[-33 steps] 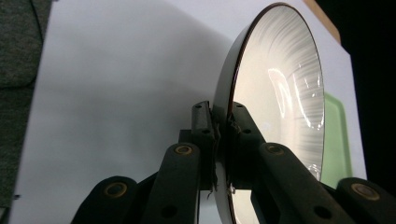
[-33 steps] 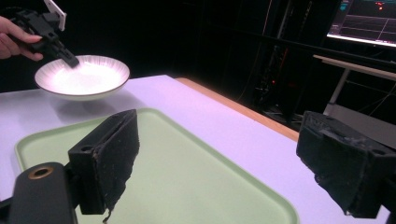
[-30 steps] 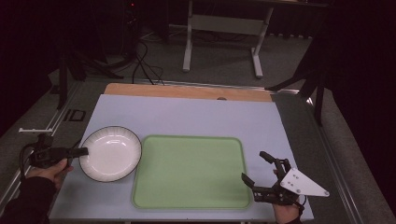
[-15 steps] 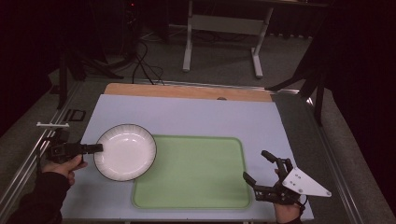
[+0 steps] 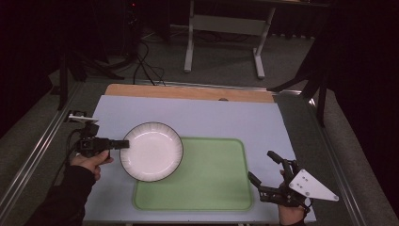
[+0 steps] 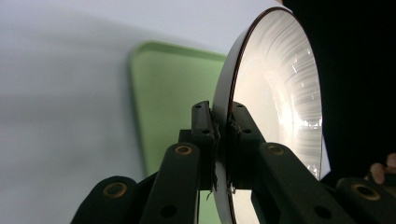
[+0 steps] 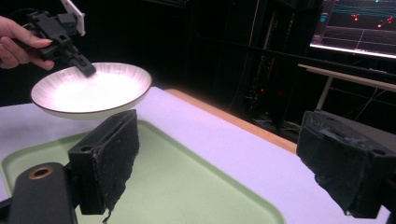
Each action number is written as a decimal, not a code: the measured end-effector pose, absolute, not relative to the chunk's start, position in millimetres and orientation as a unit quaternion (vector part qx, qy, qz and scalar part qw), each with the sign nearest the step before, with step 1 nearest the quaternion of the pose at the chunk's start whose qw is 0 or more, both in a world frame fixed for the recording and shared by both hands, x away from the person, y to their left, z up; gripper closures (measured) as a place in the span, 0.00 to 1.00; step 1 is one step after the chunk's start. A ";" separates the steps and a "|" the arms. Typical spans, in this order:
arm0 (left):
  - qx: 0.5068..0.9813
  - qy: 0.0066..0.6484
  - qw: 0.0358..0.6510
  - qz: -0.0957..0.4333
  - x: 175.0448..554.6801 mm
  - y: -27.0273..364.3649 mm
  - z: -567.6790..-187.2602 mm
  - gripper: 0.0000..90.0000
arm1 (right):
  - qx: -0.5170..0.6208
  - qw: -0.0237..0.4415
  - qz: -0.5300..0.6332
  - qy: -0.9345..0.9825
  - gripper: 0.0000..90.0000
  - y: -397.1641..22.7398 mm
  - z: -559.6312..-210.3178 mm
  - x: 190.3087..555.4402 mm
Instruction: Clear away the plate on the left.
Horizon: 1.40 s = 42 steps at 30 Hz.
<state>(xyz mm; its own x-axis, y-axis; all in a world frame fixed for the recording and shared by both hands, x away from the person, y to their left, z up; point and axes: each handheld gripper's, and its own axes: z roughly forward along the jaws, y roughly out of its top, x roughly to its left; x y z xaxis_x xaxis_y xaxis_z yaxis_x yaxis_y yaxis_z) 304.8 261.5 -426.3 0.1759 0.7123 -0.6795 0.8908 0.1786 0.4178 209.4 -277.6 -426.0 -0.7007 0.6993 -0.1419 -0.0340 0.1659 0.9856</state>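
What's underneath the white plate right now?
The white plate, pinched at its rim by the left gripper, hangs in the air above the green tray's near-left corner and the pale mat. The spot directly below is hidden.

Pale blue mat (image 5: 202,117) on table; wooden strip (image 5: 188,92) along far edge; monitor (image 7: 357,25) beyond.

We count one white plate (image 5: 151,151), one green tray (image 5: 202,183) and one desk (image 5: 235,117) under both. We see two grippers, a left gripper (image 5: 123,144) and a right gripper (image 5: 262,167), and two hands holding them.
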 end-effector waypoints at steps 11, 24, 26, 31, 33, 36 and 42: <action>0.658 0.603 0.437 -0.110 318.3 217.0 -414.0 0.93 | 0.233 0.301 0.599 0.705 0.14 -273.2 -426.4 211.7; 0.670 0.583 0.441 -0.127 329.9 170.6 -416.8 0.93 | 0.236 0.306 0.600 0.700 0.14 -274.8 -425.5 210.0; 0.673 0.580 0.440 -0.130 331.7 164.0 -419.4 0.93 | 0.235 0.308 0.598 0.702 0.14 -274.2 -425.5 210.2; 0.684 0.572 0.431 -0.136 336.3 147.8 -427.0 0.93 | 0.233 0.307 0.596 0.704 0.14 -273.3 -426.0 210.3; 0.684 0.575 0.429 -0.135 338.0 143.9 -431.1 0.93 | 0.233 0.307 0.595 0.705 0.14 -273.5 -426.2 210.8; 0.682 0.578 0.427 -0.137 339.8 141.2 -437.8 0.93 | 0.235 0.306 0.595 0.705 0.15 -273.6 -426.6 211.1; 0.680 0.582 0.420 -0.150 342.3 136.9 -453.4 0.93 | 0.233 0.302 0.593 0.709 0.15 -272.2 -427.3 211.6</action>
